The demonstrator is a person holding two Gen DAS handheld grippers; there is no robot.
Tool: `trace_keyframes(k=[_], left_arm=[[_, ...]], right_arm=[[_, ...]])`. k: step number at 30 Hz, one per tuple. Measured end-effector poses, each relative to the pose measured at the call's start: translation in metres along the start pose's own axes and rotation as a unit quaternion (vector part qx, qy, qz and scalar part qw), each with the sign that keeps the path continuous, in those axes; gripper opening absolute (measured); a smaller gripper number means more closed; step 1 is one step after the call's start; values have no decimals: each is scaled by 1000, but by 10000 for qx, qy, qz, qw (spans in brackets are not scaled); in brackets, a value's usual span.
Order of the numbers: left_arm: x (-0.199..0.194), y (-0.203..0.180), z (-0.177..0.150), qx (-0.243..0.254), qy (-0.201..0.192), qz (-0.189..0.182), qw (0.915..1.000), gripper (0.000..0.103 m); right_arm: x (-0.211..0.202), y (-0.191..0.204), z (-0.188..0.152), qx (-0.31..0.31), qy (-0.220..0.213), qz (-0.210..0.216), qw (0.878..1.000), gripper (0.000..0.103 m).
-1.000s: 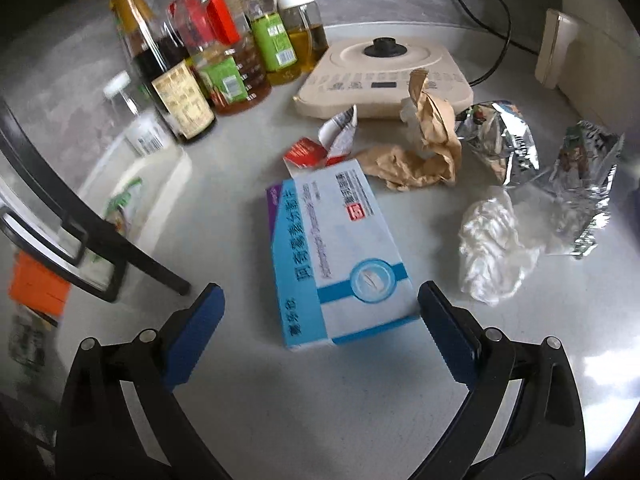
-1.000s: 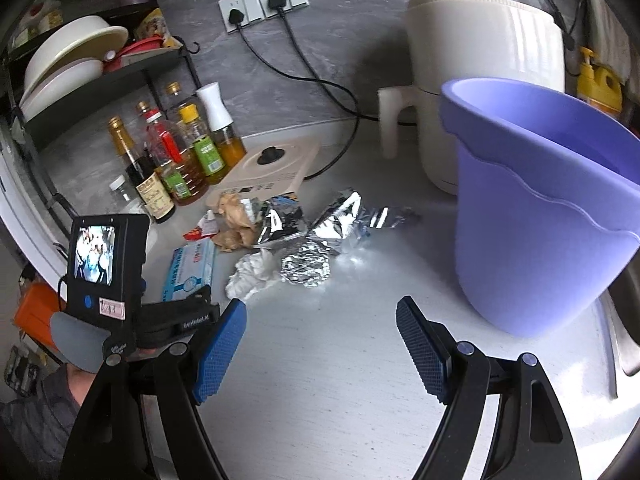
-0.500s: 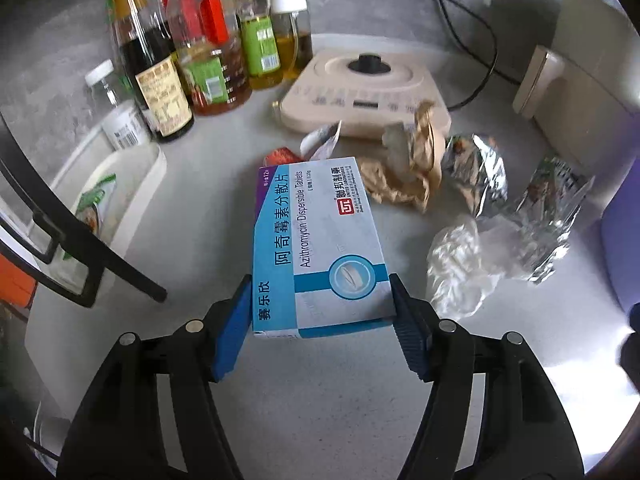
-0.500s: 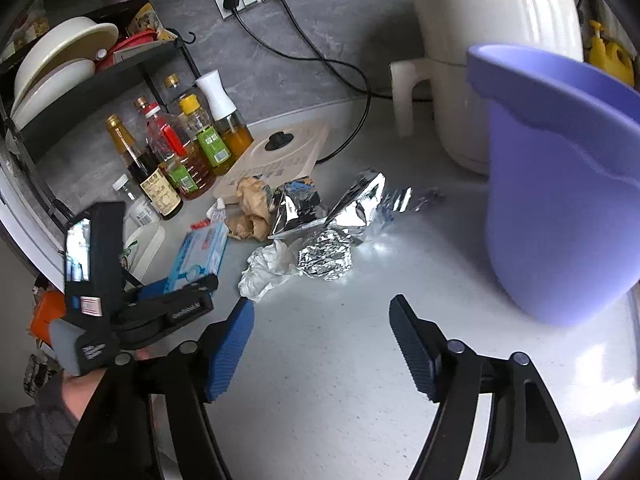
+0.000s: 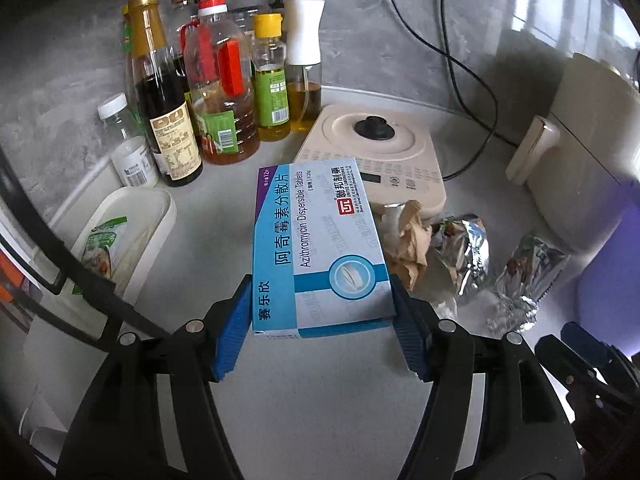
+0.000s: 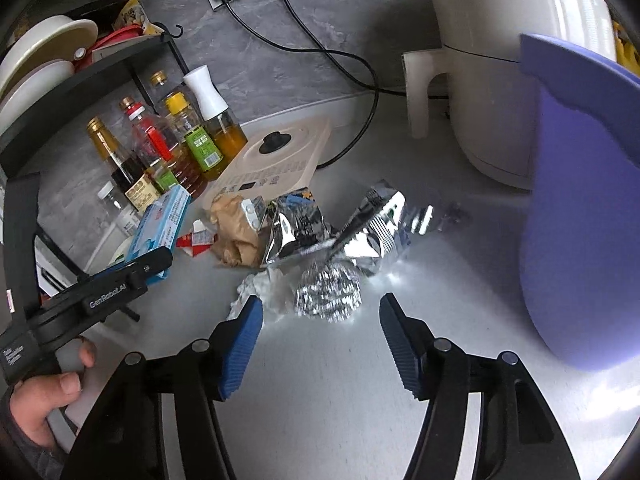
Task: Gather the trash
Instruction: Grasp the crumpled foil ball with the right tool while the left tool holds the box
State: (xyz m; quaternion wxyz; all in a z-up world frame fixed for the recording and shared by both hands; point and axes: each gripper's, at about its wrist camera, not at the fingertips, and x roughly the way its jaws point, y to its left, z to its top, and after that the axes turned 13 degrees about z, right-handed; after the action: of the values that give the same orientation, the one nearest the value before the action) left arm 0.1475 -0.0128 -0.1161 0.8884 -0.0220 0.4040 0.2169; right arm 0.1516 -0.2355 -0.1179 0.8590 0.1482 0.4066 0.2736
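Note:
My left gripper [image 5: 320, 320] is shut on a blue and white medicine box [image 5: 316, 244] and holds it above the counter; the box also shows in the right wrist view [image 6: 160, 220]. My right gripper [image 6: 320, 340] is open and empty, just in front of a crumpled foil ball [image 6: 328, 292] and a white tissue [image 6: 260, 292]. Behind them lie foil wrappers [image 6: 296, 228], a crumpled brown paper [image 6: 232, 224] and a small red and white scrap [image 6: 196, 238]. The purple bin [image 6: 580, 208] stands at the right.
Several oil and sauce bottles [image 5: 212, 92] stand at the back left. A beige induction cooker [image 5: 372, 148] sits behind the trash. A white appliance [image 6: 500, 60] stands beside the bin, with cables [image 6: 320, 52] to wall sockets. A white tray [image 5: 124, 236] and a black rack [image 6: 80, 76] are at left.
My left gripper closed on the medicine box and lifted it off the counter. My right gripper moved forward and down toward the foil ball and tissue, staying open.

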Motion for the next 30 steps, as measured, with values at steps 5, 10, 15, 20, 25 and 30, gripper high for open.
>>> trace_keyframes(k=[5,10,15,20,25,30], left_arm=[[9,-1,3,-32,19,97,9999,65],[12,-1,4,-86,29,104,9999,65],[9,-1,5,-132,17,-13,9999,65],[-3,-1,9,-209,-86,-155,9996,65],[-20,-2,17,-287,-299,-306,9987,65],[-33,-5,23,-353,-436,-439,9975,65]], right_arm=[[16,-5,8,96,-13,84,9999,60],[32,-10,10,169,101,39,9998,56],[32,-10,8,137,193,24,9997,40],[10,3,6,-78,94,-27,9999,40],[-16,10,8,-209,-41,-139,9997,40],[-39,15,15,-302,-271,-211,9990,40]])
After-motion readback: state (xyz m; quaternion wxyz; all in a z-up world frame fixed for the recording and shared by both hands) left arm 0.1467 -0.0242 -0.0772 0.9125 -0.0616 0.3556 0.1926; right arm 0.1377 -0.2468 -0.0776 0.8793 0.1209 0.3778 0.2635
